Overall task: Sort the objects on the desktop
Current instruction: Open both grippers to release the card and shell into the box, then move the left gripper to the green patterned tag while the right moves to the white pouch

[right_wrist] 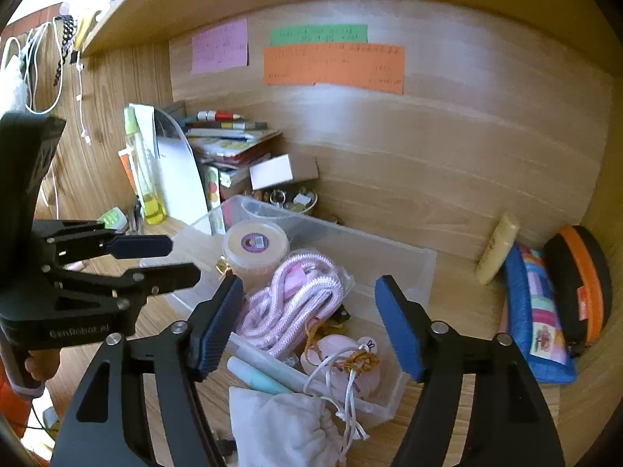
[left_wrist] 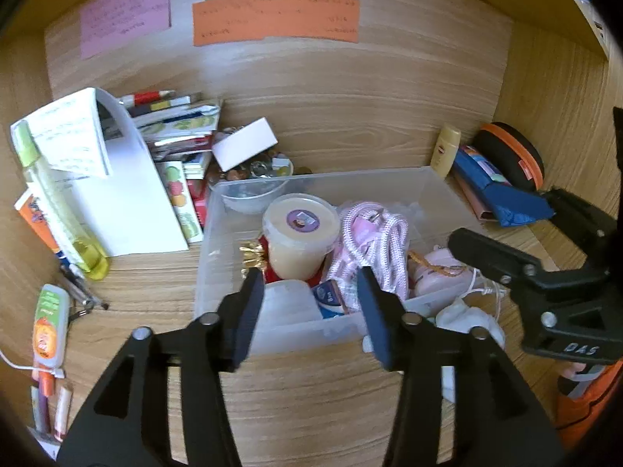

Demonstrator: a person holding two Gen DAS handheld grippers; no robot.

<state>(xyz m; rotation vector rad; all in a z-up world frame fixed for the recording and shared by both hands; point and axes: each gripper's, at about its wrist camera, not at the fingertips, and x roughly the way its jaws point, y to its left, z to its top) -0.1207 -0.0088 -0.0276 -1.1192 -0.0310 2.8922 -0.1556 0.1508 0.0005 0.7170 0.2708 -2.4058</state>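
Observation:
A clear plastic bin (left_wrist: 218, 233) (right_wrist: 405, 268) stands mid-desk, holding a cream tub (left_wrist: 300, 239) (right_wrist: 255, 251), a coiled pink rope (left_wrist: 373, 245) (right_wrist: 296, 303) and a pink pouch (right_wrist: 342, 354). A white drawstring bag (right_wrist: 284, 424) lies against the bin's near corner. My left gripper (left_wrist: 309, 315) is open and empty, over the bin's near wall; it also shows in the right wrist view (right_wrist: 175, 258). My right gripper (right_wrist: 307, 327) is open and empty, above the bin's right end; one finger (left_wrist: 490, 257) shows in the left wrist view.
Papers, books and a yellow-green bottle (left_wrist: 54, 198) crowd the back left. A bowl of trinkets (right_wrist: 288, 200) sits behind the bin. A cream tube (right_wrist: 496, 251), a blue pouch (right_wrist: 537, 319) and an orange-trimmed case (right_wrist: 580, 284) lie at right. Pens and a glue tube (left_wrist: 48, 327) lie front left.

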